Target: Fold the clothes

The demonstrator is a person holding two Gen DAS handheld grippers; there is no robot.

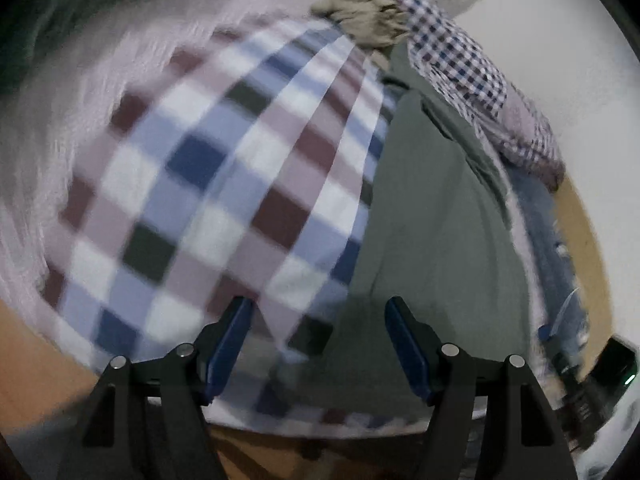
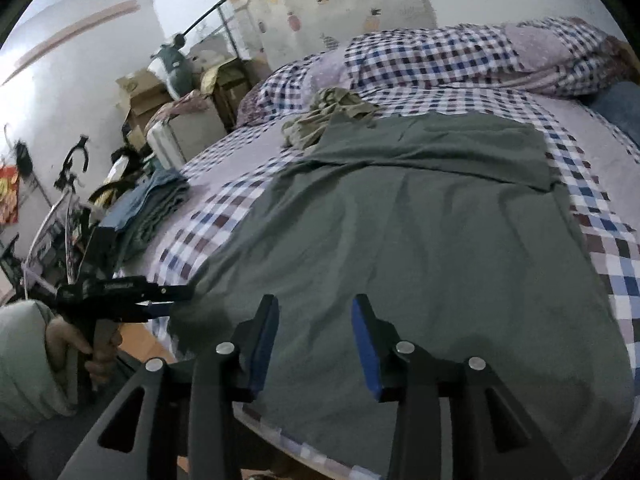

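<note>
One grey-green garment (image 2: 400, 240) spread flat on checked bed (image 2: 600, 240), top part folded over. One crumpled khaki garment (image 2: 328, 116) beyond its far edge. One folded blue stack (image 2: 156, 200) left of it. Left gripper (image 1: 318, 344) jaws released, empty, over garment's near edge. Right gripper (image 2: 314, 344) jaws released, empty, over near hem.

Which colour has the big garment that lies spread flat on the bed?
The spread garment is plain grey-green; the right wrist view shows it best.

Motion blur smears the checked bedsheet (image 1: 208, 184) in the left wrist view; its left edge is unreadable.
</note>
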